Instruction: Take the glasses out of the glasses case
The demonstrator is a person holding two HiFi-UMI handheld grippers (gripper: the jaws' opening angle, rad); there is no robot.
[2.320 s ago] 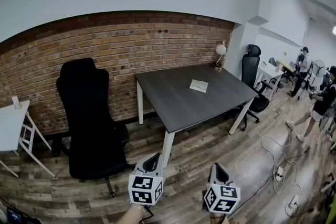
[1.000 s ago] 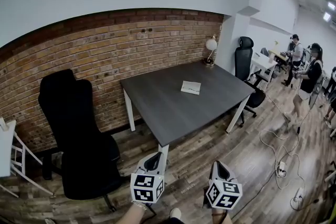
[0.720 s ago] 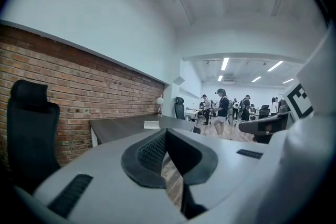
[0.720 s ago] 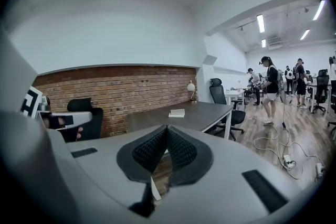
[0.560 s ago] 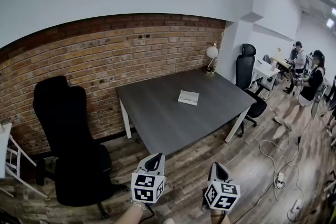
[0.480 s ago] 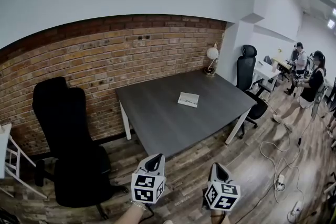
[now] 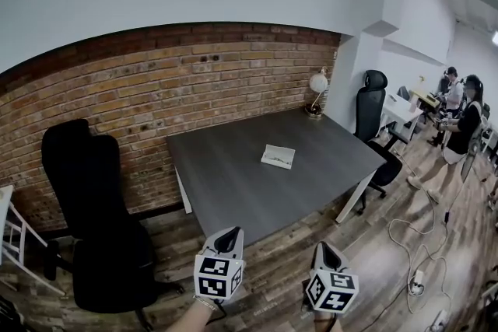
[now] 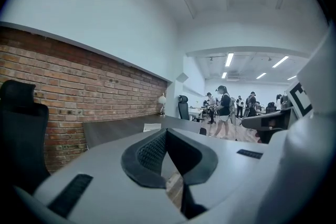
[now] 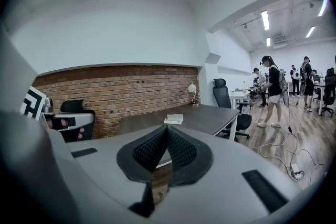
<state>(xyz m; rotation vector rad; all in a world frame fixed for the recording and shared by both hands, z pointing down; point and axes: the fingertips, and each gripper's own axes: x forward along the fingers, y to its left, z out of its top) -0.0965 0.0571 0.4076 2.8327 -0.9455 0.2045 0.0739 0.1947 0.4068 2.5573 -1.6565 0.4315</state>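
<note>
Currently your left gripper (image 7: 228, 234) and right gripper (image 7: 324, 249) fingers sit pressed together, empty; glasses case (image 7: 278, 156) lies ahead, well apart, on bench (image 7: 229, 183).

Left gripper (image 7: 231, 231) is held low at near centre-left, its marker cube (image 7: 218, 277) on the near side and its jaws pointing away and slightly down. In the left gripper view its ribbed pads (image 8: 152, 152) meet at the tips, closed with nothing held. Right gripper (image 7: 321, 245) is just to the right at about the same height and roughly parallel, clear of the left one, its pads (image 9: 149, 152) likewise pressed together. A strip of left forearm (image 7: 189, 317) shows at the near edge.
</note>
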